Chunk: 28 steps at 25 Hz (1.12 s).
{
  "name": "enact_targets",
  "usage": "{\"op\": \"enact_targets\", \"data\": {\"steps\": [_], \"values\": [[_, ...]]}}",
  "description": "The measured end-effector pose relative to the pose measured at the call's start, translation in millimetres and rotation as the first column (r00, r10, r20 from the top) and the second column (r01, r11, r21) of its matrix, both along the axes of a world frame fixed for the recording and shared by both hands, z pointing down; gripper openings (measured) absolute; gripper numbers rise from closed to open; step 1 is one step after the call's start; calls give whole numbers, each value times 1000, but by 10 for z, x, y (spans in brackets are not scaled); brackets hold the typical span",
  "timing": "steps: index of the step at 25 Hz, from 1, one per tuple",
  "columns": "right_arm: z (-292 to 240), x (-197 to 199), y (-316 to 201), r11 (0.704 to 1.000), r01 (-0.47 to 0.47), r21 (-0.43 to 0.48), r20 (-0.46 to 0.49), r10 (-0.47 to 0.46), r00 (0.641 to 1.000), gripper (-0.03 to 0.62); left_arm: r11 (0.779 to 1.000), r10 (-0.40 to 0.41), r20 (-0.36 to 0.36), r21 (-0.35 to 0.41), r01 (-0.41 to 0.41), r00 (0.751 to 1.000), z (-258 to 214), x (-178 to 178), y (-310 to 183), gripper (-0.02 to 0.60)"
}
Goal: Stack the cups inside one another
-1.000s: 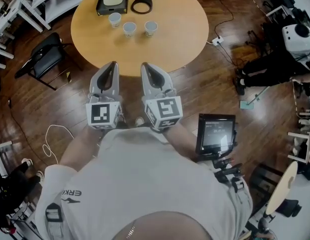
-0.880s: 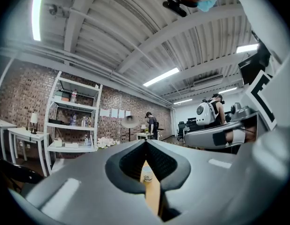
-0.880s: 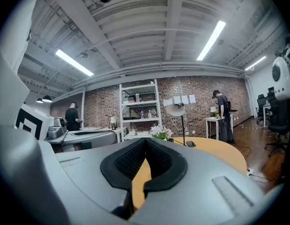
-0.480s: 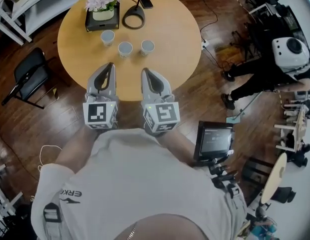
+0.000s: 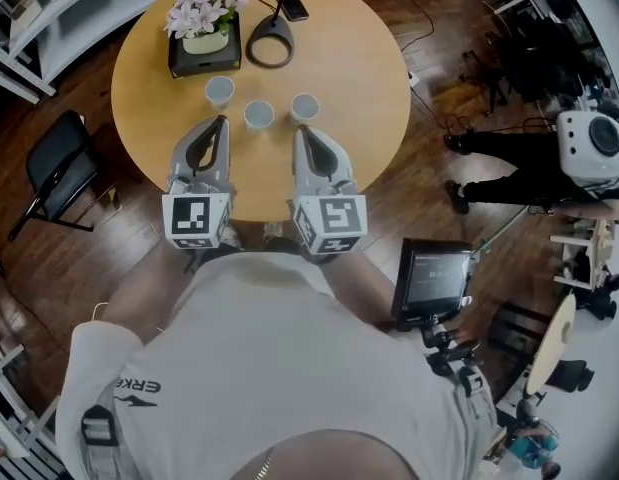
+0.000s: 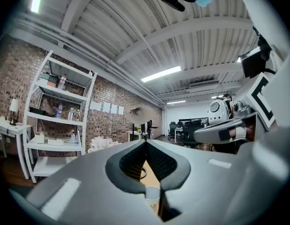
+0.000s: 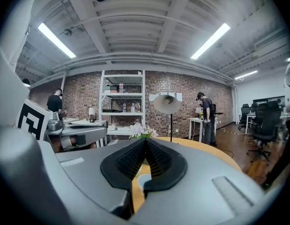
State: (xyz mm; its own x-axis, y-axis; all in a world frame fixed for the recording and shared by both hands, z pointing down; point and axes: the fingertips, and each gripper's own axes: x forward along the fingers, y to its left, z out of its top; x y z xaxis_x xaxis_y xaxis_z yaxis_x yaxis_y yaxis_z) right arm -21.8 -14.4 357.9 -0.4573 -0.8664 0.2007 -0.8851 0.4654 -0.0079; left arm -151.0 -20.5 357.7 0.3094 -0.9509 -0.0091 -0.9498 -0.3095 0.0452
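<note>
You're closing in on the round light-wood table [image 5: 369, 78]. A second ago both grippers were hanging over the dark plank floor [image 5: 49, 268], short of the table's near edge; now their tips are reaching over the tabletop.

The left gripper [image 5: 219, 124] is arriving just short of the left small white paper cup [image 5: 220, 91]. The right gripper [image 5: 300, 132] is pulling up just short of the right small white paper cup [image 5: 305, 108]. The middle small white paper cup [image 5: 259, 116] is sitting between the two tips.

All three cups are standing upright, mouths up and apart from one another in a loose row. That's the same arrangement as before, so nothing is nested yet.

Both sets of jaws are staying pressed together with nothing between them. Each gripper view is showing the ribbed faces meeting at the tip, with only a cup on the table beyond them.

So the approach is looking nearly finished, but the stacking itself isn't starting yet. You're going to need to part a pair of jaws before either gripper can take a cup by its wall.

Behind the cups, the pink-flowered plant in its dark square tray [image 5: 199, 38] and the black round-based desk lamp [image 5: 271, 46] are sitting clear of your line.
</note>
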Motion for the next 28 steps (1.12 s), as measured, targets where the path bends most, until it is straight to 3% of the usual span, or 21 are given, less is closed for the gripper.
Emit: {"op": "enact_targets", "data": {"steps": [6,15,22,28], "values": [[62,194,-349,1000,1,-14,22,-1,1000,14,999,-24,26,-31,25,999,116,125,-293,2],[209,461,-785,995,78,-60,61,-74,995,14,985,-134,89,-98,143,987,326,283,-720,2],[526,258,-1020,981,151,-126,60,-144,988,14,966,-200,108,-144,214,974,571,136,-862,2],[704,-77,-1199,972,161,-171,9,-162,987,14,957,-202,108,-190,219,974,831,-150,-1017,2]]}}
